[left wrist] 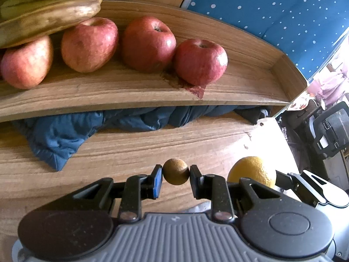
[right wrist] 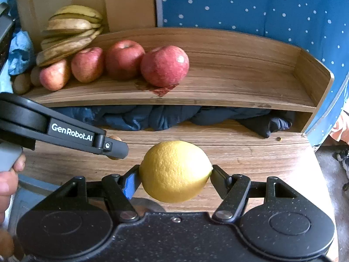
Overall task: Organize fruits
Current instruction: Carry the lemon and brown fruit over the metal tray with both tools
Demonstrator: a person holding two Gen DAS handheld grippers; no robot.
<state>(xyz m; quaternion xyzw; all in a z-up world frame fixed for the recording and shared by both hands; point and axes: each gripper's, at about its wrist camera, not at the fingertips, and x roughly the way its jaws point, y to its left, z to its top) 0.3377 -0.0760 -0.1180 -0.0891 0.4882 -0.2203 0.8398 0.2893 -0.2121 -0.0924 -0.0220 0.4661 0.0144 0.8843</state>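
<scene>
Shelf [right wrist: 229,80] lying ahead and above | my right tongs [right wrist: 174,172] clamping the lemon [right wrist: 174,170], nearer its bare end | my left tongs [left wrist: 176,174] pinching a small brown fruit [left wrist: 175,171]

Crumpled dark blue cloth [right wrist: 152,115] bunched under the wooden shelf [right wrist: 229,96] on the wood-grain tabletop [right wrist: 250,144]; blue white-dotted fabric [right wrist: 261,6] behind; office chair [left wrist: 329,128] at right.

We only get part of the bananas [left wrist: 50,11], chopped off at the top-left edge of the left wrist view. The leftmost apple [left wrist: 26,63] sits partly under them. In the right wrist view, the small brown fruit [right wrist: 114,139] is mostly hidden behind the left gripper [right wrist: 113,147].
</scene>
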